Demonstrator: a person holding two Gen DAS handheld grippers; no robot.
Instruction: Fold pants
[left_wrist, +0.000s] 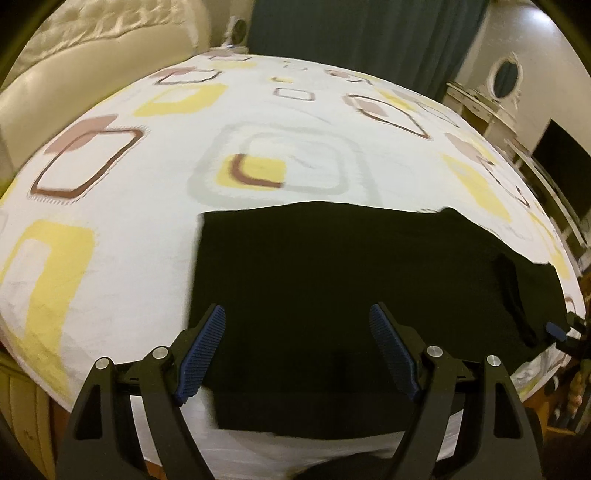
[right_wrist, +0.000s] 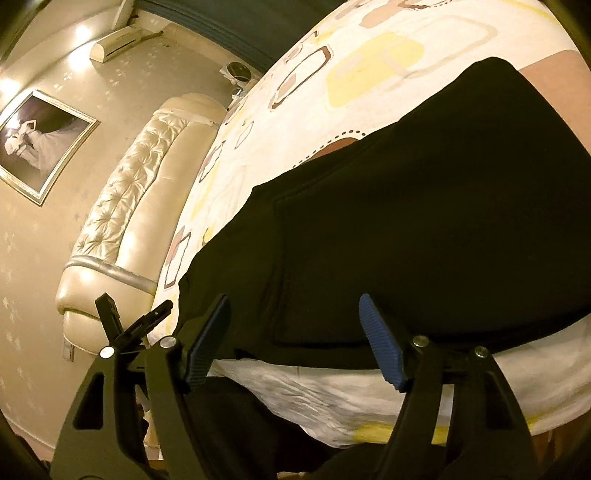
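Observation:
Black pants (left_wrist: 332, 273) lie flat on the bed near its front edge, folded into a wide dark block. My left gripper (left_wrist: 297, 314) is open and empty, its blue pads just above the pants' near left part. In the right wrist view the same pants (right_wrist: 424, 229) stretch away to the upper right, with a stitched pocket outline showing. My right gripper (right_wrist: 293, 306) is open and empty over the pants' near edge. The right gripper's blue tip also shows at the far right of the left wrist view (left_wrist: 556, 330).
The bed sheet (left_wrist: 155, 206) is white with yellow and brown squares. A cream tufted headboard (right_wrist: 122, 206) stands at the left. Dark curtains (left_wrist: 369, 40) hang behind the bed. A dresser with an oval mirror (left_wrist: 506, 77) and a dark screen (left_wrist: 565, 166) stand at the right.

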